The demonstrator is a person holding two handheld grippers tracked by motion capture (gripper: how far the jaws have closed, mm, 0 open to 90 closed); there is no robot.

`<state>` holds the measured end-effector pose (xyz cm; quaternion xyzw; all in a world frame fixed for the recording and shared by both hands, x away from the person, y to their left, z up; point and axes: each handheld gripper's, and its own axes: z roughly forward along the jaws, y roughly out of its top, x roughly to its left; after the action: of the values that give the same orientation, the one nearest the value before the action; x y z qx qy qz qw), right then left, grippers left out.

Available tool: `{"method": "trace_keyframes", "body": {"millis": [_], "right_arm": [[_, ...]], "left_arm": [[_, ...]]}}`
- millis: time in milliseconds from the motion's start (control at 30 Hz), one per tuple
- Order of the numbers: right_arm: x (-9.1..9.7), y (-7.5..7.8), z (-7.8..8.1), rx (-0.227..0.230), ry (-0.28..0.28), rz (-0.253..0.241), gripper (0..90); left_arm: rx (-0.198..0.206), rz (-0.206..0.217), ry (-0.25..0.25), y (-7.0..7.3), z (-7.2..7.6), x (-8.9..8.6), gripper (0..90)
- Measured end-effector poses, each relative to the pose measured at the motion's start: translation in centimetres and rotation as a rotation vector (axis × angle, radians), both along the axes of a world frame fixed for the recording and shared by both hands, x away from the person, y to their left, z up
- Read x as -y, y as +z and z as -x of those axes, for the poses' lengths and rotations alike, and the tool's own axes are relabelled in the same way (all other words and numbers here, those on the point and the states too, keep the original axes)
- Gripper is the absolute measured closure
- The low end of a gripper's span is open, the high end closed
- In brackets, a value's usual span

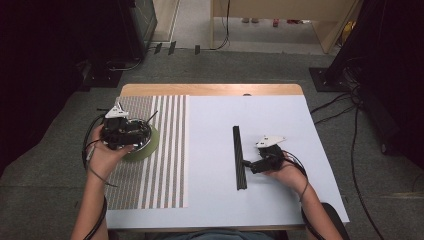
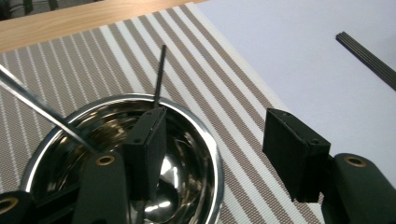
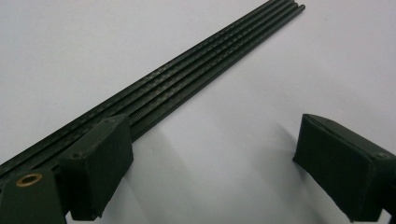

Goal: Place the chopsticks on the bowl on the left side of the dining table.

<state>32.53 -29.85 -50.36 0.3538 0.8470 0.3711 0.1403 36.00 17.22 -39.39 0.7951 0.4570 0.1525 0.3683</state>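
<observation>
Your left gripper (image 2: 215, 154) hangs open, nothing gripped, above the steel bowl (image 2: 196, 140) on the striped mat (image 2: 93, 70) at left; your right gripper (image 3: 210, 177) gapes wide beside the black rods (image 3: 187, 79) mid-table

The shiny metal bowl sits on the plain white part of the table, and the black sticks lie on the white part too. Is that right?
Not quite. The bowl sits on the striped mat, not on the white part; the high view and the left gripper view show the stripes under it. The black sticks do lie on the white part.
</observation>
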Motion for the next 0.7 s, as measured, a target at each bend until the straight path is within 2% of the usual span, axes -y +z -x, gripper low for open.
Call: {"method": "trace_keyframes", "body": {"millis": [267, 700], "right_arm": [[0.0, 0.0, 0.0, 0.0, 0.001, 0.001, 10.9], [0.0, 0.0, 0.0, 0.001, 0.001, 0.001, 10.9]], "left_arm": [[-0.02, -0.032, -0.053, -0.9, -0.1, 2.3, 38.0], [-0.023, -0.027, -0.09, -1.6, 0.0, 4.2, 38.1]]}}
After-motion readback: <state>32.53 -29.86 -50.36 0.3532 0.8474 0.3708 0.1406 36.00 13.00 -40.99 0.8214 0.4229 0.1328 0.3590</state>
